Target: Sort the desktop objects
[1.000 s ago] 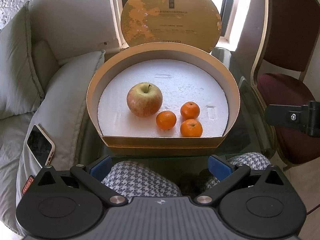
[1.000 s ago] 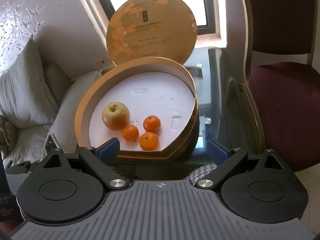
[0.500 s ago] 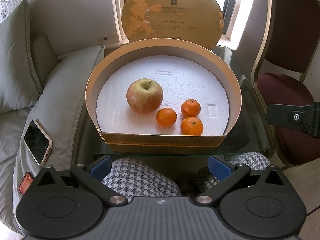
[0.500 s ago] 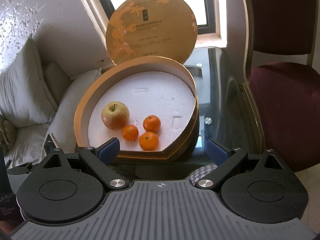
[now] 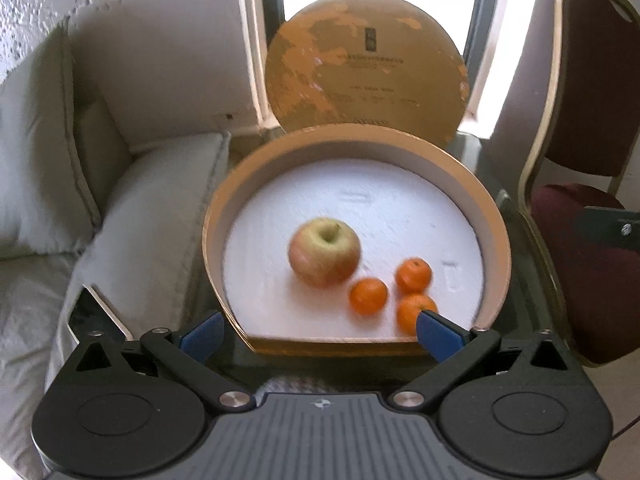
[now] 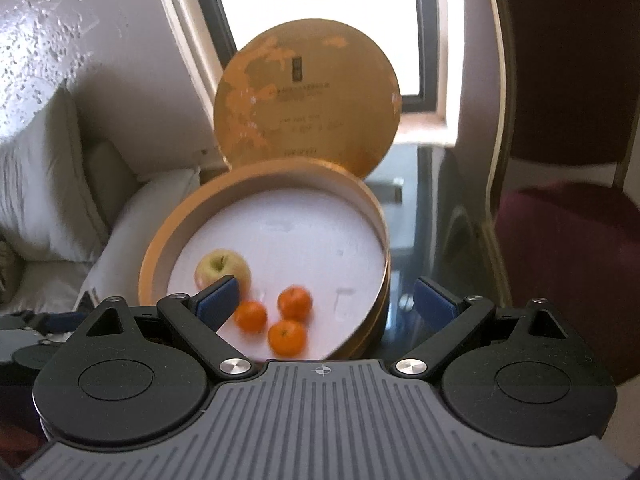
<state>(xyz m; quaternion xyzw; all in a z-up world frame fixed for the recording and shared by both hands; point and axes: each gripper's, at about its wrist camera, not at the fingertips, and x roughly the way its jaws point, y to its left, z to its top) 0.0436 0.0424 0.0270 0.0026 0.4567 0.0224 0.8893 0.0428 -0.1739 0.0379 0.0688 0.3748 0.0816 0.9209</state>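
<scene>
As both grippers close in on the open round box (image 5: 494,240), nothing is gripped yet.
Left gripper (image 5: 318,334) wide open, empty; right gripper (image 6: 326,300) likewise; apple (image 5: 324,250) and three tangerines (image 5: 368,295) now larger, mid-frame on white foam; pick seems imminent.

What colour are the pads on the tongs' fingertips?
Blue pads on black arms; clearest in the left wrist view.

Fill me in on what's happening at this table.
A person holds two grippers over a round gift box on a glass table, its lid propped upright behind. Inside lie an apple and three tangerines. The left gripper and right gripper are both open, holding nothing.
</scene>
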